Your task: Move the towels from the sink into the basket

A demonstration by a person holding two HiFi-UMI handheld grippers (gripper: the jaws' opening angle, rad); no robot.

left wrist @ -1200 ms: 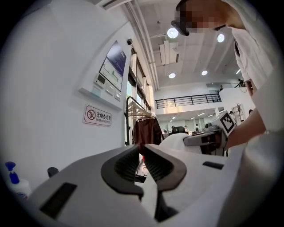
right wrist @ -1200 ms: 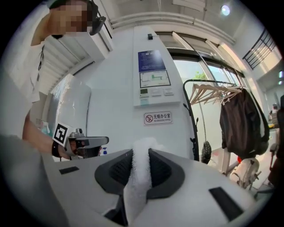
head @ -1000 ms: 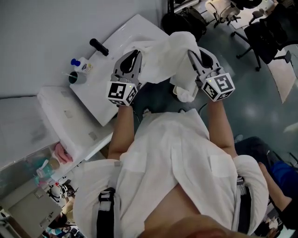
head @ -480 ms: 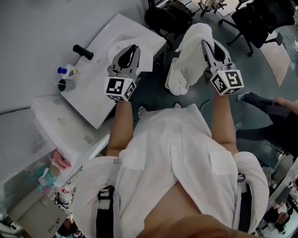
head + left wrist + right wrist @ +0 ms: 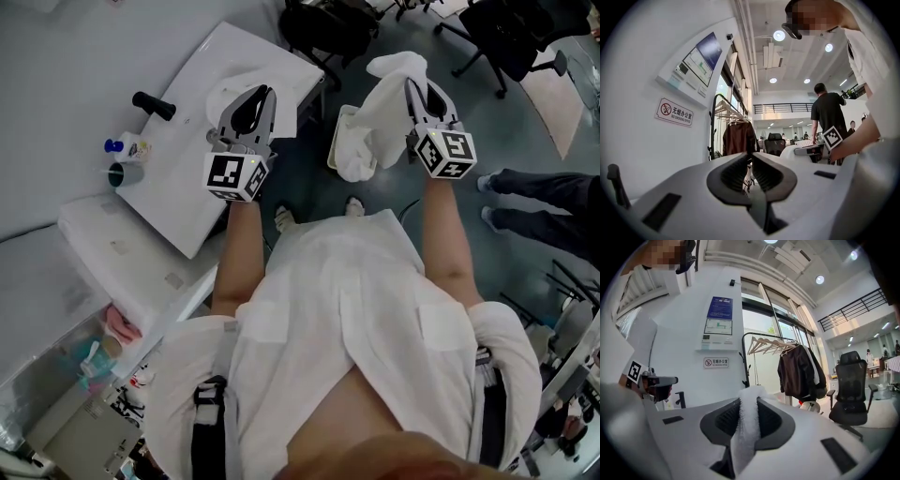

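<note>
My right gripper (image 5: 422, 89) is shut on a white towel (image 5: 375, 131). The towel hangs down in a bunch over a white basket (image 5: 337, 141) on the floor. In the right gripper view the towel (image 5: 745, 427) runs up between the pads and out past the tips (image 5: 749, 397). My left gripper (image 5: 255, 96) hovers over the white sink slab (image 5: 187, 150). Its jaws are shut with nothing between them (image 5: 749, 154). Another white towel (image 5: 220, 94) lies in the sink beneath it.
A black tap lever (image 5: 153, 105), a small bottle (image 5: 122, 147) and a cup (image 5: 125, 173) stand at the sink's left end. Black office chairs (image 5: 328, 23) stand beyond the basket. A person's legs (image 5: 544, 197) are at the right. A coat rack (image 5: 799, 371) stands by the wall.
The towel that lay across both grippers now hangs from the right one alone. That gripper has swung right and lower, away from the sink. The left gripper has stayed over the sink.
</note>
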